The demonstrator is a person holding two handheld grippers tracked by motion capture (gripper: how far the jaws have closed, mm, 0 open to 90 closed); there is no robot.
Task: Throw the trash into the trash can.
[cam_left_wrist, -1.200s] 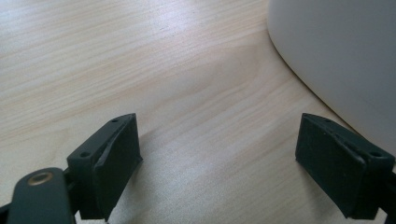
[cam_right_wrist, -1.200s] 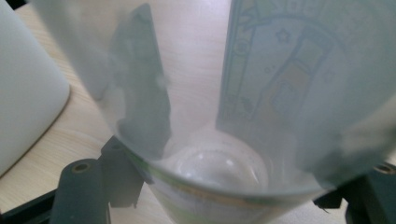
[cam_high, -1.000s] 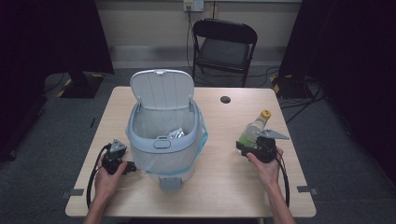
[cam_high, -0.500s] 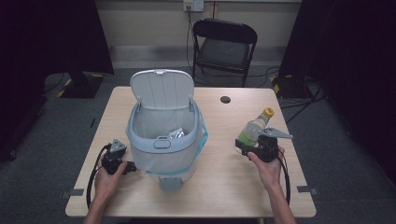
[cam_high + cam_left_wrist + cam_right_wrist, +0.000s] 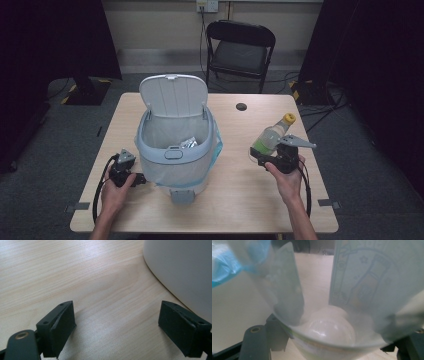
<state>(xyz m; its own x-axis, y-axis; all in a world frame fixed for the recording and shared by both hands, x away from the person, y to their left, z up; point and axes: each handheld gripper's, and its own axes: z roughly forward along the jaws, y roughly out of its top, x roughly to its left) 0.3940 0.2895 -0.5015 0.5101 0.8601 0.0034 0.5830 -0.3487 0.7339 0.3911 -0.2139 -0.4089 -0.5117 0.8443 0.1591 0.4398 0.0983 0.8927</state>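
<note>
A clear plastic bottle with a yellow cap and green label is held off the table, tilted, at the right side. My right gripper is shut on its base; up close the bottle sits between the jaws. A pale blue-grey bin with its lid up stands mid-table, holding crumpled wrappers. My left gripper rests on the table at the bin's left foot, open, with nothing between its jaws; the left gripper view has the bin wall at the right.
The wooden table has a small black disc near its far edge. A black folding chair stands behind the table. A blue bag liner hangs over the bin's right rim.
The right gripper has lifted the bottle slightly and carried it a little left toward the bin. The left gripper has stayed still.
</note>
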